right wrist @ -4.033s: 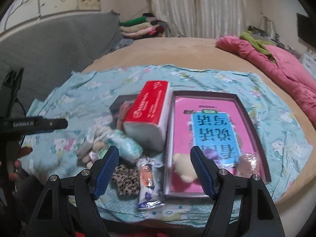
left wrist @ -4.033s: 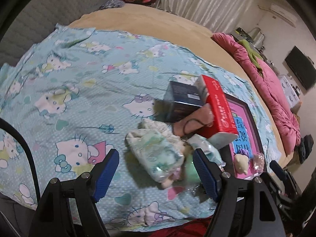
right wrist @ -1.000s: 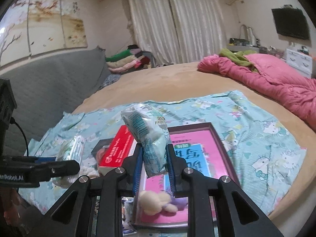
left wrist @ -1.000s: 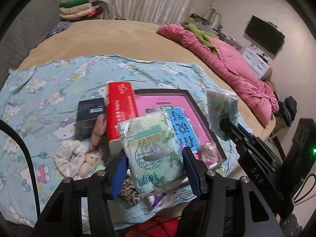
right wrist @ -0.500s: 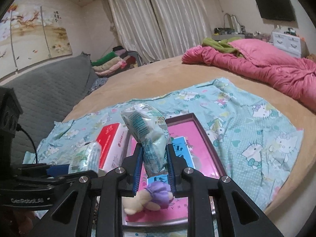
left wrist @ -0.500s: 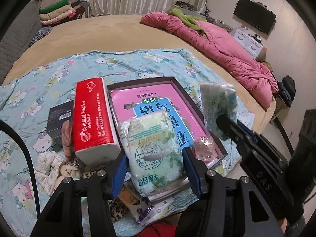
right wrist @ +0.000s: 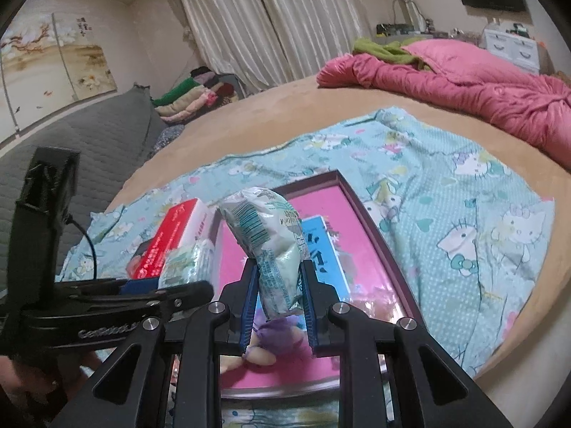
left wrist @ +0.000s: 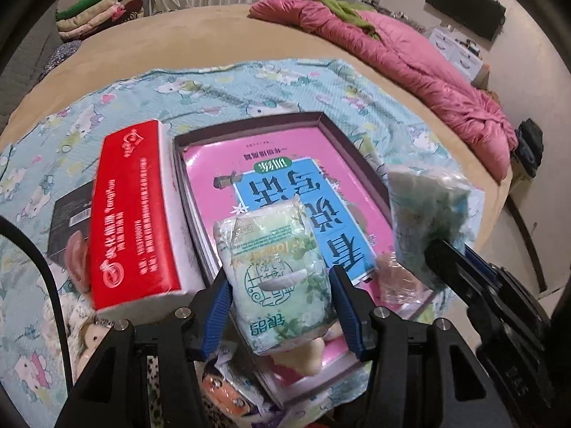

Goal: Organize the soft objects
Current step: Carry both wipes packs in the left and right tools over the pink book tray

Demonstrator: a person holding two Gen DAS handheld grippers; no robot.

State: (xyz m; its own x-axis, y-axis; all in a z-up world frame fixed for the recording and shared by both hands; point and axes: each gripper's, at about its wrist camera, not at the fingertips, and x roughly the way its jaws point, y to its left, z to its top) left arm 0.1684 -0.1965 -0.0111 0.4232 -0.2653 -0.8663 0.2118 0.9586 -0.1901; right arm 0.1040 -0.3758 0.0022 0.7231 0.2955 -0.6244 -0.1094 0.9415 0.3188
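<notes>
My left gripper (left wrist: 282, 306) is shut on a green-and-white tissue pack (left wrist: 278, 278) and holds it above the near end of the dark-rimmed tray (left wrist: 249, 121) with the pink and blue book (left wrist: 285, 185). My right gripper (right wrist: 278, 299) is shut on a second tissue pack (right wrist: 271, 239), also above the tray (right wrist: 371, 221). That pack shows at the right of the left wrist view (left wrist: 428, 221). A purple and cream plush toy (right wrist: 274, 339) lies in the tray below it.
A red tissue box (left wrist: 132, 214) lies left of the tray, a black box (left wrist: 67, 221) beyond it. A doll (left wrist: 89, 339), a leopard cloth and snack packets lie at the near edge. A pink quilt (right wrist: 464, 82) lies far right.
Both grippers have moved forward and lower over the tray, each still holding its tissue pack. Four seconds ago both were open and empty above the pile.
</notes>
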